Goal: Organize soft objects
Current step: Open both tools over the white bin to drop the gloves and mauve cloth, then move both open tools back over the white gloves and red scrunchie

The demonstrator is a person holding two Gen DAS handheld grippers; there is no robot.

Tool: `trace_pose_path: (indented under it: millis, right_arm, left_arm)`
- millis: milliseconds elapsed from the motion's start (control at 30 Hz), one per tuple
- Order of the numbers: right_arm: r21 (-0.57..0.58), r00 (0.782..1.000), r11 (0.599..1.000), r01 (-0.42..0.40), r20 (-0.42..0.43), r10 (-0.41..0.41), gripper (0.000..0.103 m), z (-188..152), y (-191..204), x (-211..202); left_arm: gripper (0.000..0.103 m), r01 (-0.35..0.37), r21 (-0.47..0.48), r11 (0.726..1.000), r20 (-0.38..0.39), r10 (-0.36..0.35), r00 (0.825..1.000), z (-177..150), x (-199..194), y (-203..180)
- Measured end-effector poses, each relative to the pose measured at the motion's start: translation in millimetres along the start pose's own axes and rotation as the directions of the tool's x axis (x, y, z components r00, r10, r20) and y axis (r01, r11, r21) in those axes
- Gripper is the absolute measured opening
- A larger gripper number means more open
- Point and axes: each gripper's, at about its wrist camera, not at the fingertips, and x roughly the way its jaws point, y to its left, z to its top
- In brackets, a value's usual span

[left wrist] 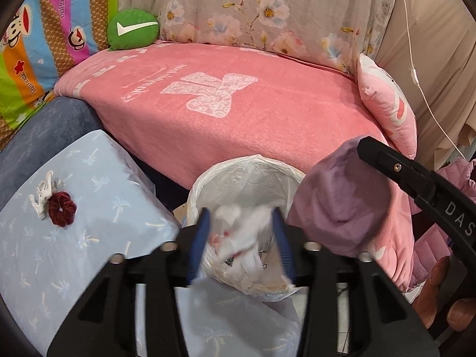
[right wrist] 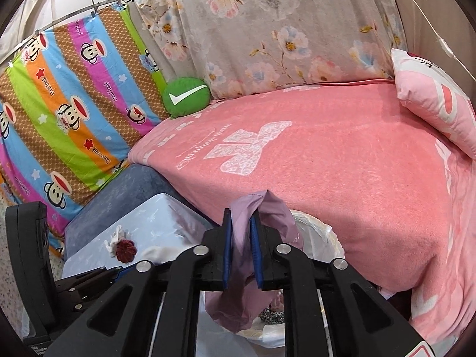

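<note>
Your left tongs [left wrist: 241, 245] stand with blue pads apart over the bag-lined bin [left wrist: 238, 168]; a blurred white cloth [left wrist: 241, 232] sits between the pads, and whether they touch it cannot be told. At 3 o'clock in the left wrist view, your right tongs [right wrist: 241, 251] hang over the same bin [right wrist: 322, 239], their pads close together on either side of a drooping lilac cloth [right wrist: 242, 270]; whether they press it cannot be told. At 9 o'clock, a dark red scrunchie [left wrist: 62, 208] lies touching a small white cloth [left wrist: 41, 200] on a pale blue box [left wrist: 89, 223]. Beyond, at 12 o'clock, a pink blanket [left wrist: 267, 125] covers the sofa, a green cushion [left wrist: 132, 29] at its far left corner and a pink pillow [left wrist: 386, 104] at its right end.
</note>
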Motion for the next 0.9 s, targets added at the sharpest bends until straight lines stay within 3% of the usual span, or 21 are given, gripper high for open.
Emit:
trace_pose_path:
  millis: [167,900]
  right_arm:
    - [0.01,1.0,1.0,0.004,0.002,-0.004,0.026,0,-4,6]
    - [-0.044,1.0,0.999,-0.02,-0.023,0.019,0.029,-9,27,13]
  left_arm:
    - [0.05,-0.006,-0.006,1.0,0.001,0.006,1.0,2,2,2]
    - [0.05,-0.033,-0.089,0.995,0.022,0.035,0.999,-4,-13,38]
